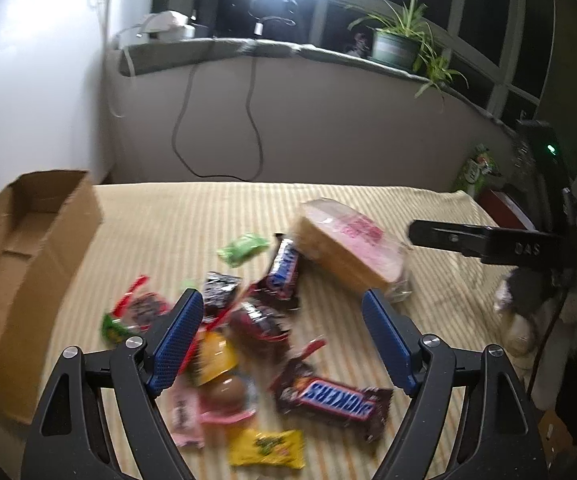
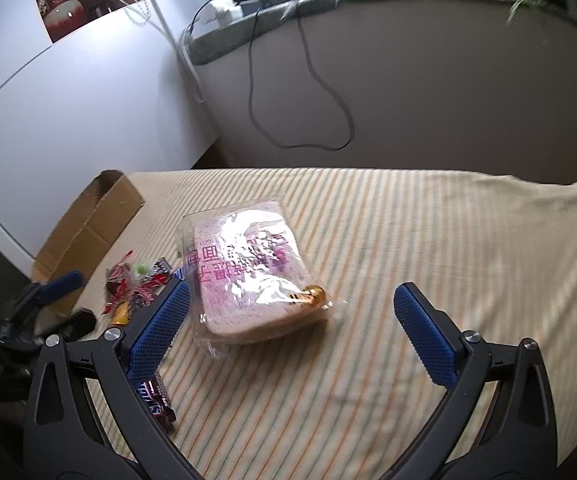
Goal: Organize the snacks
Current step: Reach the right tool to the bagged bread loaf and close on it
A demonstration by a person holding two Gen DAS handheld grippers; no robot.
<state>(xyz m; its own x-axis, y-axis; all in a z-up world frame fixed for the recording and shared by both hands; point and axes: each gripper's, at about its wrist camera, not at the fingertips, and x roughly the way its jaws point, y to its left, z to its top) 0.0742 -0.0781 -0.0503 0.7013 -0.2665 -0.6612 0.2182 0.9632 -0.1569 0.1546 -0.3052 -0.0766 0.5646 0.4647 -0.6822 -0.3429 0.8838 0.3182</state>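
Note:
Several wrapped snacks lie in a loose heap on the striped cloth. Among them are a Snickers bar [image 1: 334, 400], a second Snickers bar [image 1: 284, 270], a yellow candy bag [image 1: 266, 448] and a green packet [image 1: 244, 248]. My left gripper [image 1: 282, 304] hovers open over the heap, nothing between its blue pads [image 1: 178, 340]. A clear bag of sliced bread [image 2: 248, 276] with pink print lies just beyond the heap [image 2: 136, 284]. My right gripper [image 2: 290, 296] stands open just before the bread, holding nothing. The bread bag [image 1: 352, 252] also shows in the left wrist view.
An open cardboard box [image 1: 28, 264] stands at the table's left edge, also seen as the box [image 2: 88, 228] from the right wrist. Cables hang down the back wall [image 1: 216, 128]. A potted plant [image 1: 398, 40] sits on the window ledge. The right gripper's arm [image 1: 504, 242] reaches in from the right.

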